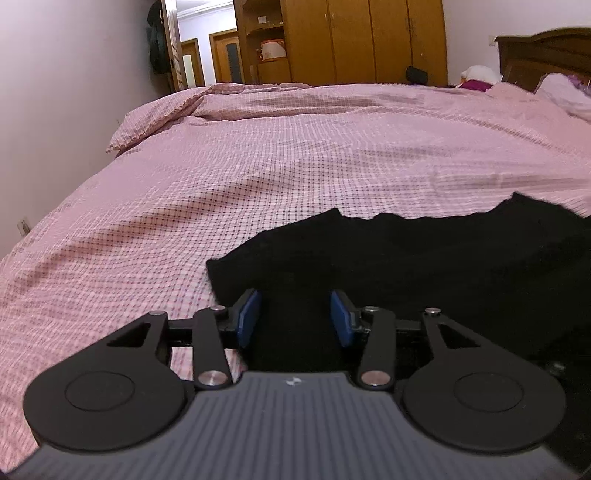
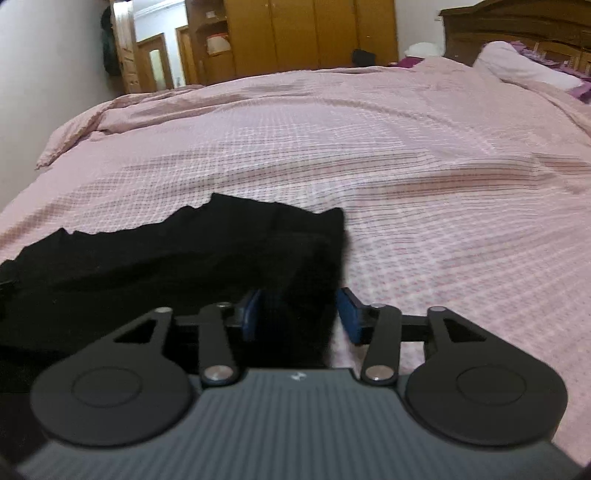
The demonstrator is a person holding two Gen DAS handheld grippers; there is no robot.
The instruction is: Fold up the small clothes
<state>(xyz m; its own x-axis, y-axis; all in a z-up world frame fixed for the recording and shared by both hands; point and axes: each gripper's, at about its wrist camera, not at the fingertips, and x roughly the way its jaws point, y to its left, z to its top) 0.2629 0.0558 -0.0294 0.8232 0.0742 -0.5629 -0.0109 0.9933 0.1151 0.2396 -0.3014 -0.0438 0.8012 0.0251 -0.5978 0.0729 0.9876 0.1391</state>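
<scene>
From the left wrist view, the left gripper (image 1: 294,317) hangs low over the near left part of a black garment (image 1: 424,258), its blue pads (image 1: 246,317) spread wide with dark cloth showing between them, gripping nothing. The garment lies on a pink checked bedcover (image 1: 258,166), a thin, rumpled weave with soft ridges; the garment's far edge is ragged and wavy, and it runs off the right of the picture. Far off stand a wooden wardrobe (image 1: 351,40), an open doorway (image 1: 195,55) at the far left, and a dark carved headboard (image 1: 546,55) at the far right with a pale pillow (image 1: 565,96) beneath it.

From the right wrist view, the right gripper (image 2: 301,317) sits at the garment's (image 2: 166,258) near right edge, pads (image 2: 351,317) parted: the left pad over black fabric, the right pad over the bedcover (image 2: 443,184). The garment's right corner rises in a point just ahead. The wardrobe (image 2: 314,33), headboard (image 2: 517,29) and pillow (image 2: 517,66) stand far behind.
</scene>
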